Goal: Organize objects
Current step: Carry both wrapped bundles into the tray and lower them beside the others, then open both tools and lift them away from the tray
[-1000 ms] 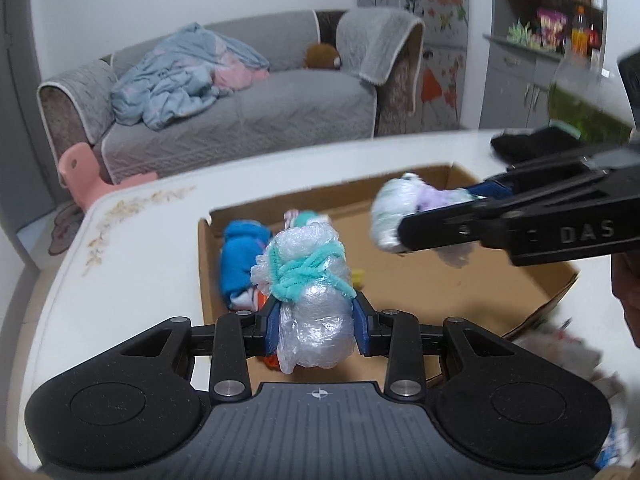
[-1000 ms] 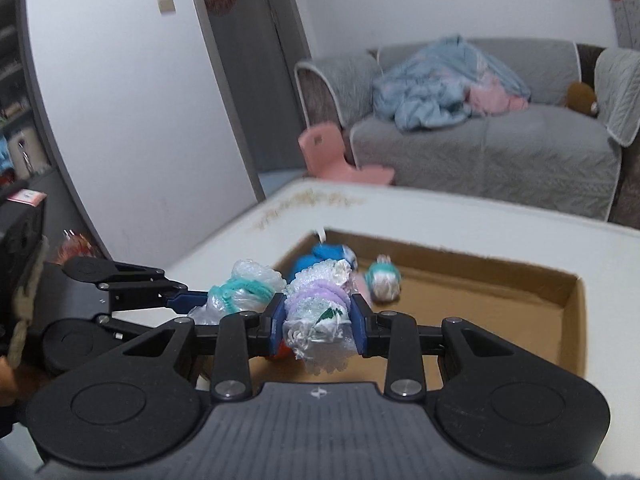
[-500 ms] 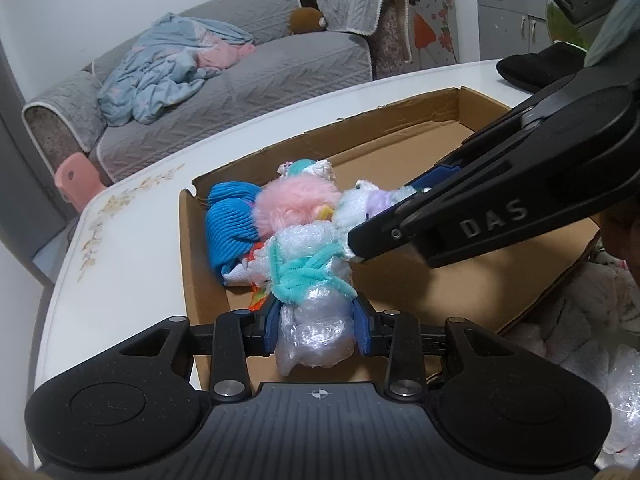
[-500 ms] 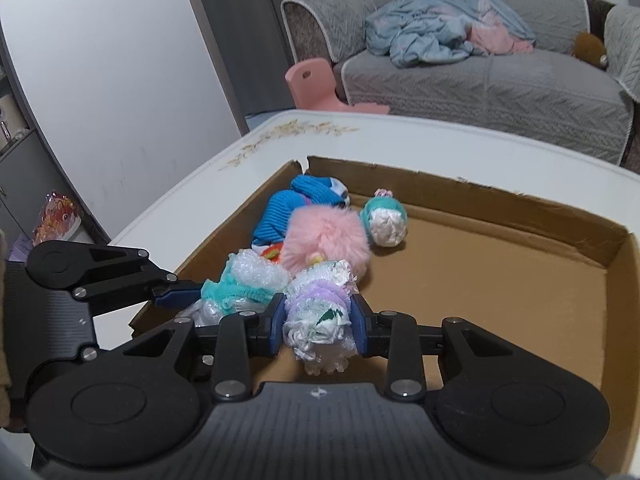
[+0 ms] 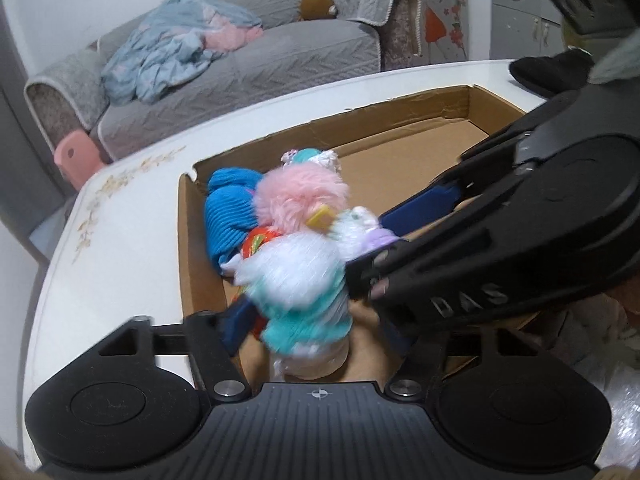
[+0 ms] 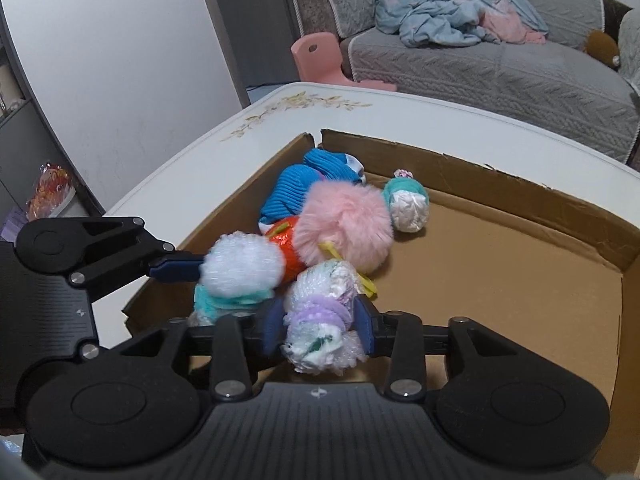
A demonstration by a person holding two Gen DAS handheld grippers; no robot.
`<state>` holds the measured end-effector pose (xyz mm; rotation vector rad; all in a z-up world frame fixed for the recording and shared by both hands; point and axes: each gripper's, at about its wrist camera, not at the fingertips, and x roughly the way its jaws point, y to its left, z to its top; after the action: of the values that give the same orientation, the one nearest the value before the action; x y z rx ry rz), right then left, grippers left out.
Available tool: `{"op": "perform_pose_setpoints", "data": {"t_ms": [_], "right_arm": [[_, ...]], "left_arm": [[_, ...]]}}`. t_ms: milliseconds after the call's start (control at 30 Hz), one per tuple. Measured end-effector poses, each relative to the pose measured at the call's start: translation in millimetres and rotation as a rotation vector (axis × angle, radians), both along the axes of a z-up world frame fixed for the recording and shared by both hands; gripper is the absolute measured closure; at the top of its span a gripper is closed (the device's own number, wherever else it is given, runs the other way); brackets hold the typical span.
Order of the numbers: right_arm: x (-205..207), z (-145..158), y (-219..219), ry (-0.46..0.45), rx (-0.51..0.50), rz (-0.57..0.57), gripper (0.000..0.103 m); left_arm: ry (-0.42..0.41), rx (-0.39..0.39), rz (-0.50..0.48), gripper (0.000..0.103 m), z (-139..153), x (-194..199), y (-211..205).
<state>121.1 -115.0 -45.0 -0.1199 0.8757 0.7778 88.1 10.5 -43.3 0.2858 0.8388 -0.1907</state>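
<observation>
Blurred, a white bubble-wrap bundle with a teal band [image 5: 298, 292] sits over the cardboard box's [image 5: 200, 248] near-left corner between the left gripper's [image 5: 316, 324] spread fingers. Only the right wrist view shows the right gripper [image 6: 318, 322] pinching a purple-banded bundle [image 6: 320, 320].

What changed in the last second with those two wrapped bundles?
Both grippers came down into the box. The left gripper spread its fingers, and its teal bundle is slipping free, blurred. The right gripper still pinches the purple bundle. The pink pompom and blue sock stayed put.
</observation>
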Motion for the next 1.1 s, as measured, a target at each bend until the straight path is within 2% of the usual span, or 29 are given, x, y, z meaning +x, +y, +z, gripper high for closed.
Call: {"op": "perform_pose_setpoints", "data": {"t_ms": [100,200,467,1100], "right_arm": [[-0.5,6.3,-0.5,-0.021,-0.018,-0.015,0.032],[2.3,13.1,-0.8,-0.020,-0.021,-0.023,0.026],[4.9,24.7,-2.7,-0.023,-0.040,-0.049,0.021],[-10.7,47.5,-11.3,-0.073,-0.018,-0.086,0.015]], "left_arm": [[0.027,-0.035,0.030,0.016,4.3,2.8,4.2],[0.075,-0.105,0.074,0.015,7.9,8.1,11.1],[0.119,-0.204,0.163,0.013,20.2,10.3,21.7],[0.068,-0.210,0.176,0.013,49.0,-15.9,26.4]]}}
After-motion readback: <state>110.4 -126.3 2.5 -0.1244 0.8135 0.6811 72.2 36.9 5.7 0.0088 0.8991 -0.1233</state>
